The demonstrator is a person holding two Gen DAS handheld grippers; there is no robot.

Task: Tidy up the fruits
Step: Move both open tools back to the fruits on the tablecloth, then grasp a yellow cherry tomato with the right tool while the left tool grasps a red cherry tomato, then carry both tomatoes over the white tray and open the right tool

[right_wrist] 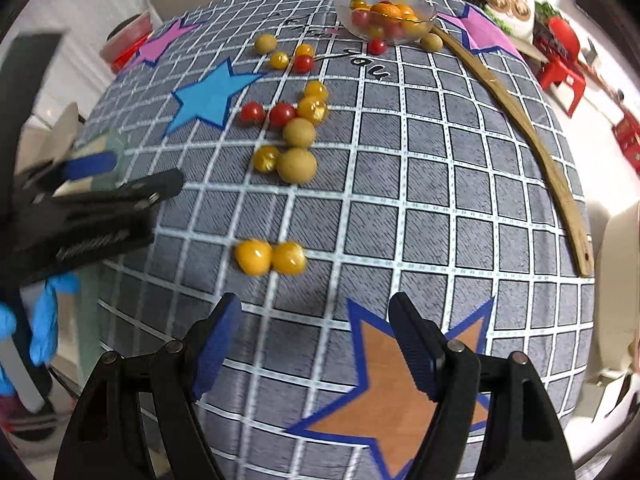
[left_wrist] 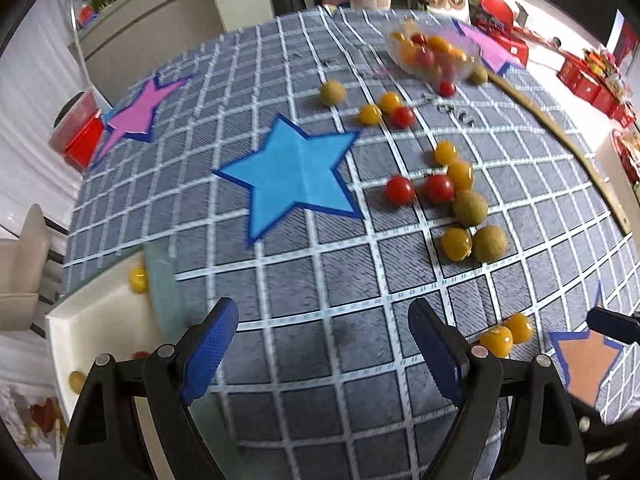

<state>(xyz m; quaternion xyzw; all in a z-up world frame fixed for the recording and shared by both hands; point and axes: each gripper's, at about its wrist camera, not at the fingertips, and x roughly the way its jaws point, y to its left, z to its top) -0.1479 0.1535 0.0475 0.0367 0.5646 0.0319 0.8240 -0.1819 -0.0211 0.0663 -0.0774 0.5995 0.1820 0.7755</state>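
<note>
Red and yellow cherry tomatoes and tan round fruits lie loose on the grey checked cloth; one cluster (left_wrist: 460,200) also shows in the right wrist view (right_wrist: 292,132). Two yellow tomatoes (right_wrist: 270,258) lie just ahead of my right gripper (right_wrist: 316,344), which is open and empty over the orange star (right_wrist: 384,396). My left gripper (left_wrist: 324,352) is open and empty above bare cloth. A white tray (left_wrist: 100,320) at its left holds a yellow tomato (left_wrist: 138,279). A glass bowl (left_wrist: 434,54) of tomatoes stands at the far side.
Blue star (left_wrist: 296,176) and pink star (left_wrist: 140,114) patches mark the cloth. A wooden strip (right_wrist: 520,120) curves along the right side. Red boxes (left_wrist: 592,76) and packages stand beyond the table. The left gripper's body (right_wrist: 80,216) crosses the right wrist view's left side.
</note>
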